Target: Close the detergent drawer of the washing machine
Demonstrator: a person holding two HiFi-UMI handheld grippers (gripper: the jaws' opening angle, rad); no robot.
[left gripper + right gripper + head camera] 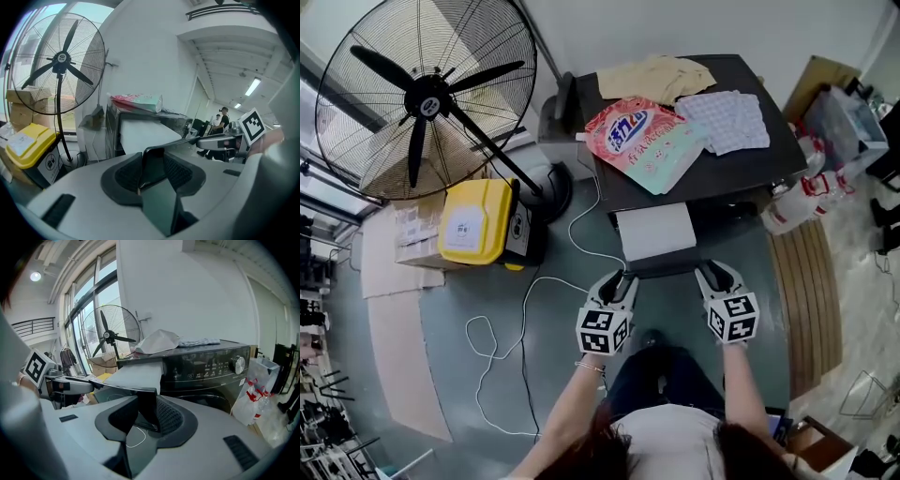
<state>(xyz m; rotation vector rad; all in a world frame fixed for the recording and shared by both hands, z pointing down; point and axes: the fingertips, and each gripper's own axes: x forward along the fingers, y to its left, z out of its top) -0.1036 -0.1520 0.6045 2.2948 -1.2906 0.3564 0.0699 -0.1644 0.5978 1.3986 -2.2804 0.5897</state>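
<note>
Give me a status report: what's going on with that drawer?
Grippers: left hand-held gripper and right hand-held gripper both clamped on front of detergent drawer. Drawer pulled out, not yet closed. Nothing seen in its way.

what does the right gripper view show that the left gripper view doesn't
Only the right gripper view: the dial and button row on the washing machine, and the white bag on the floor. Only the left gripper view: a person far back. Both: the fan and the open drawer, gripped at its front by the left gripper and right gripper.
</note>
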